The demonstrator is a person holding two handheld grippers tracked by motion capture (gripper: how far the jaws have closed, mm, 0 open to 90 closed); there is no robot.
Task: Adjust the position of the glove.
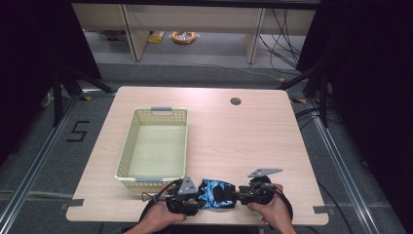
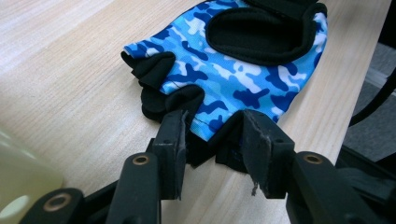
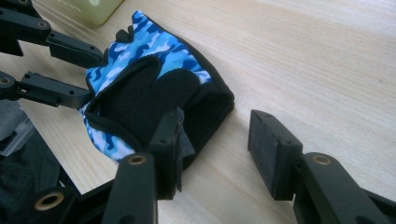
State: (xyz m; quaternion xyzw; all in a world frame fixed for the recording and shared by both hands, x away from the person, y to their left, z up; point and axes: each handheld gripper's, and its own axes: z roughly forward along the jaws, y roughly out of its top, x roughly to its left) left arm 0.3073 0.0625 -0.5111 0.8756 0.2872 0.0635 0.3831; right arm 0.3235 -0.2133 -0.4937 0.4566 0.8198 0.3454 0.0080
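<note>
While the blue camouflage glove lay flat near the table's front edge, just beside the yellow basket, the left gripper stood with jaws spread around its finger end. The right gripper was also spread wide (one jaw over the cuff, one clear of it). Closing so shallowly might have caught only a thin fold, letting the fabric slip free or slide off the edge
</note>
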